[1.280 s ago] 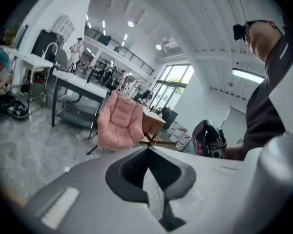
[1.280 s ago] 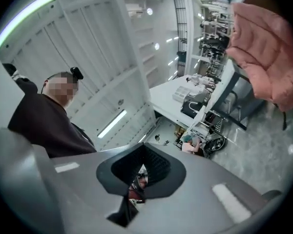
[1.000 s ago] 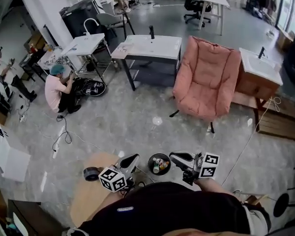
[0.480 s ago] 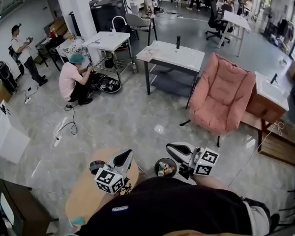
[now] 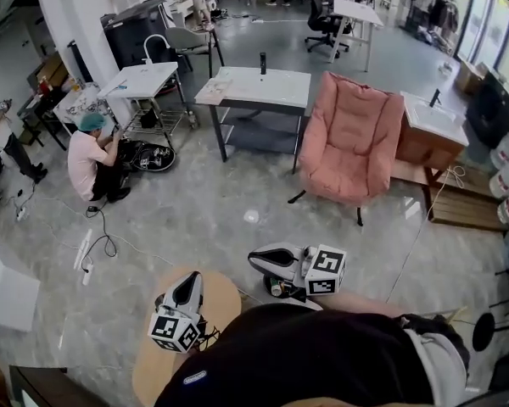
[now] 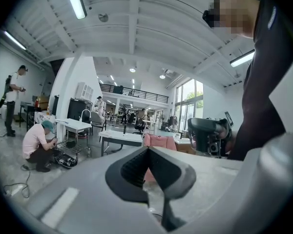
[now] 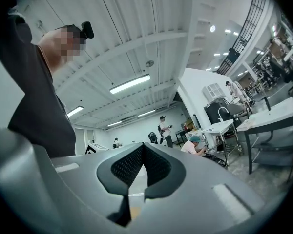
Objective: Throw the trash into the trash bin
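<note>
The trash bin (image 5: 268, 285), with trash (image 5: 276, 292) seen inside, is partly covered by the right gripper (image 5: 254, 261), which is held just above it, jaws pressed together on nothing. The left gripper (image 5: 189, 280), likewise clenched and empty, is held left of the bin, over a round wooden tabletop (image 5: 148, 367).

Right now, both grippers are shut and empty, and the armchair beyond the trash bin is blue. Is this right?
Only the colour is wrong: the head view shows a pink armchair. Both the left gripper and the right gripper are shut and empty.
</note>
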The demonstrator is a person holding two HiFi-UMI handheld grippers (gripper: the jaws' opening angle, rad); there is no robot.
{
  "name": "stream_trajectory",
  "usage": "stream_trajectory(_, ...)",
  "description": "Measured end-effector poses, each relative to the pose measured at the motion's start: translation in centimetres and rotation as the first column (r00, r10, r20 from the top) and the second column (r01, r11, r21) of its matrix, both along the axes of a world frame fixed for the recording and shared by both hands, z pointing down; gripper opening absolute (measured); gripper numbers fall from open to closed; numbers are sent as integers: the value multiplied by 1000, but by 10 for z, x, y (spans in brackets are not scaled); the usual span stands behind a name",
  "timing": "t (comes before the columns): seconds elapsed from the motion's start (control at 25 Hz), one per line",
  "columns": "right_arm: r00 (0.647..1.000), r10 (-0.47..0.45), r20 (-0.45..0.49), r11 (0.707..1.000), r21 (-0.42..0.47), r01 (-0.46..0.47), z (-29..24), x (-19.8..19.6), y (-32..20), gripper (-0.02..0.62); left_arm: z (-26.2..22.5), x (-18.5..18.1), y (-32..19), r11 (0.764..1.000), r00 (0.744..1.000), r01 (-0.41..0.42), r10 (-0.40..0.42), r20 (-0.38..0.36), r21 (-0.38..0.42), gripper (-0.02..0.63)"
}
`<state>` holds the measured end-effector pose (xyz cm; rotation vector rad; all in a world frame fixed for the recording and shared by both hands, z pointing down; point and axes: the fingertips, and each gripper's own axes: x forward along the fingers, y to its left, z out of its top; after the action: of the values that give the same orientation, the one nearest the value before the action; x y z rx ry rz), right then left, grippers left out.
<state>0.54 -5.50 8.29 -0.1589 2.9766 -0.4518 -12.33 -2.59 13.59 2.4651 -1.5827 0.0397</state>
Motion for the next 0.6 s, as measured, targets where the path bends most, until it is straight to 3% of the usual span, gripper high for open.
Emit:
stream_trajectory(0.24,996,82,-25,997,13,-82,14,7,6,29,18,4,5,998,998,-60,60,-5,-6,0)
stream_trajectory(0.6,976,213,-40,977,42,-211,-9,21,-30,29,-6,21,-33,985,985,-170,170,14,16,0)
